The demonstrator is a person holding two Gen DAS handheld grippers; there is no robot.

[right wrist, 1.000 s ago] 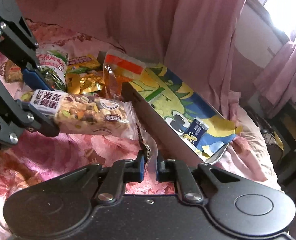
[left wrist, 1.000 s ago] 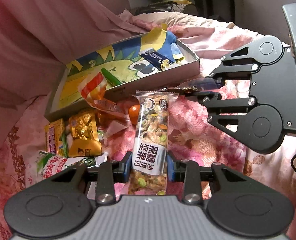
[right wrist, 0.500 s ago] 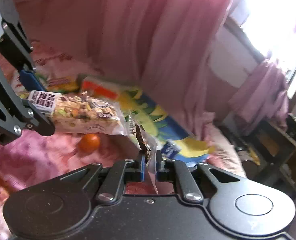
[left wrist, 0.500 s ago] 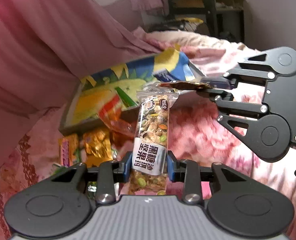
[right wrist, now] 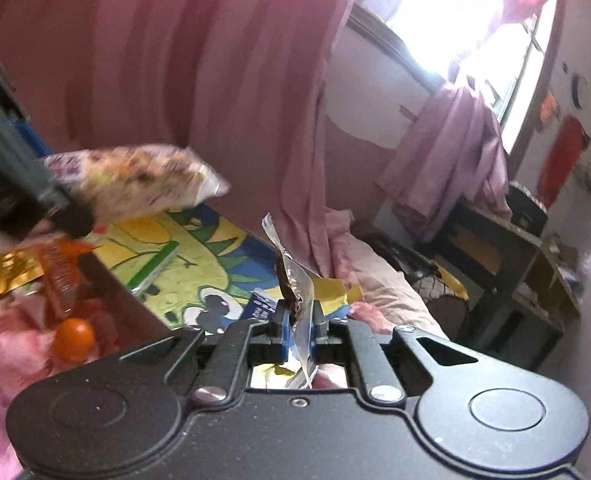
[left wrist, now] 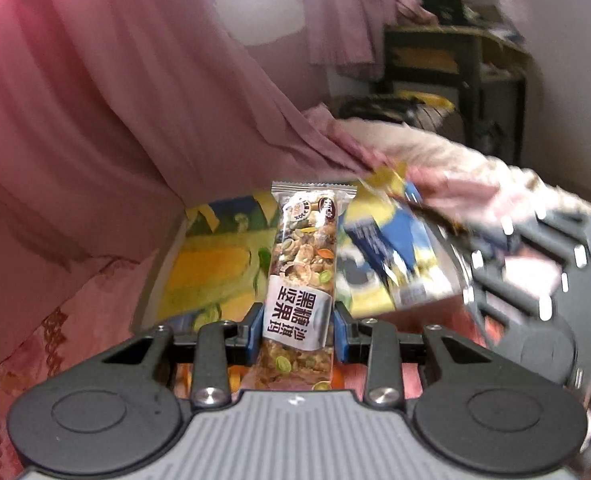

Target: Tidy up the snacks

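Item 1: nut bar [left wrist: 303, 280], clamped at its lower label between the jaws of the left gripper [left wrist: 298, 330], which are closed to the bar's width; it is held upright, above the near end of the box [right wrist: 183, 268].

Item 2: clear wrapper [right wrist: 293, 284], thin, pinched edge-on in the nearly shut jaws of the right gripper [right wrist: 298, 330], above the box's 3 o'clock end.

Item 3: blue packet [right wrist: 261, 308], lying inside the box.

Item 4: orange ball [right wrist: 74, 338] and gold packet [right wrist: 13, 276], left on the bed outside the box wall, at 9 o'clock.

Risk: the two grippers are close together, so a clash over the box is judged possible. The limp wrapper may slip out.

Room: the box floor at 12 o'clock is open; the pink curtain [left wrist: 115, 120] hangs just beyond the far edge.
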